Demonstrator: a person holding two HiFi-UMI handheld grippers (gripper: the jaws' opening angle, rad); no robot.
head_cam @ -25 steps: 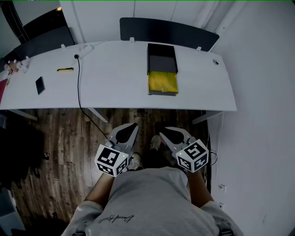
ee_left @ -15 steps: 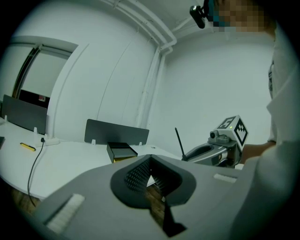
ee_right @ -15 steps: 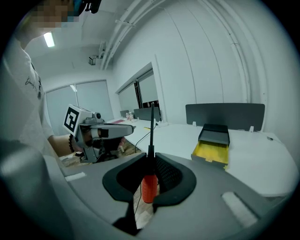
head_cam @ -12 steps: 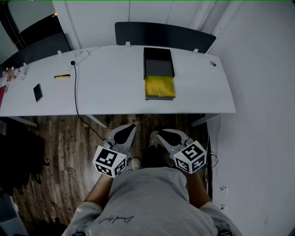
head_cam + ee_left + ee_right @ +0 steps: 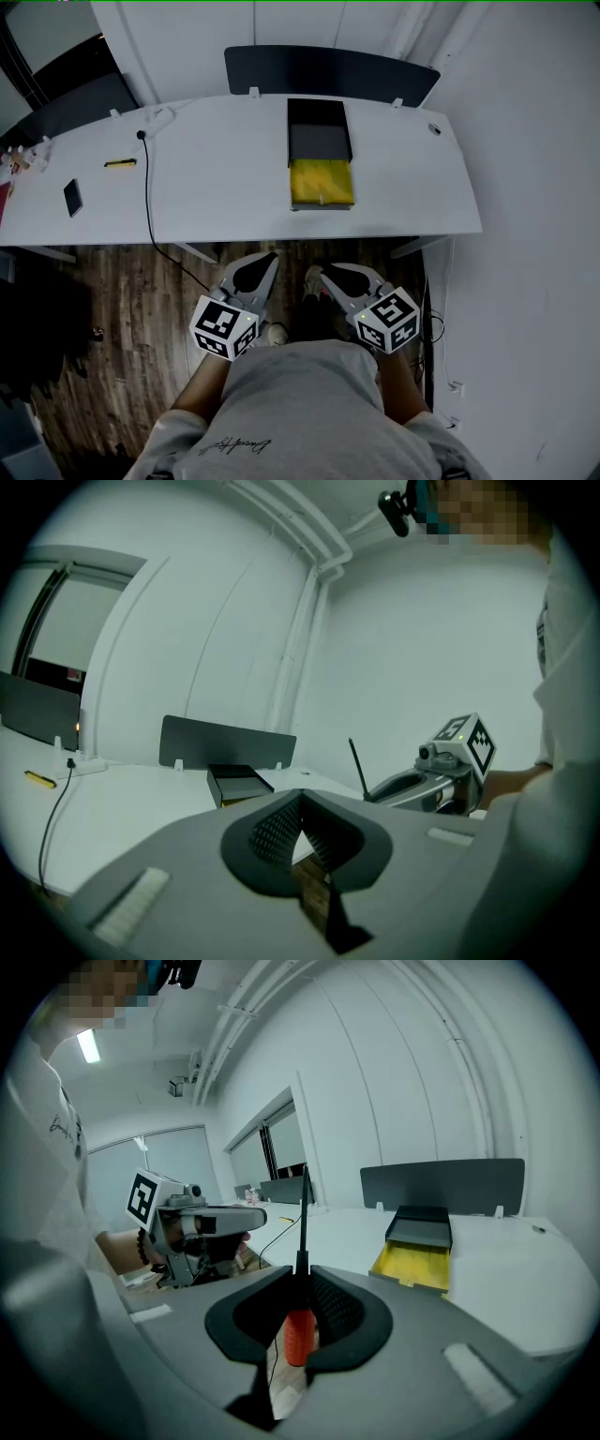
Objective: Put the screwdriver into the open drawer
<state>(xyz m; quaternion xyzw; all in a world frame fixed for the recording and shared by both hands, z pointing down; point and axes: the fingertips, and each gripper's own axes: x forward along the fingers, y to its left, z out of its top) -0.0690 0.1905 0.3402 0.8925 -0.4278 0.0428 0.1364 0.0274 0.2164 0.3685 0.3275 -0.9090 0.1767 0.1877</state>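
Note:
A black drawer unit stands on the white table, and its yellow drawer is pulled open toward me. In the right gripper view the drawer lies ahead to the right. My right gripper is shut on the screwdriver, whose red handle sits between the pads and whose black shaft points up. Both grippers hang in front of my body over the floor, short of the table: left gripper, right gripper. The left gripper has its pads together with nothing between them.
A black cable runs across the table from a power strip. A phone and a small yellow-and-black item lie at the left. A dark partition backs the table; a white wall stands close on the right.
Both grippers moved slightly toward the table with the person; the table and drawer shifted a little left in the head view. The grip on the screwdriver is unchanged.

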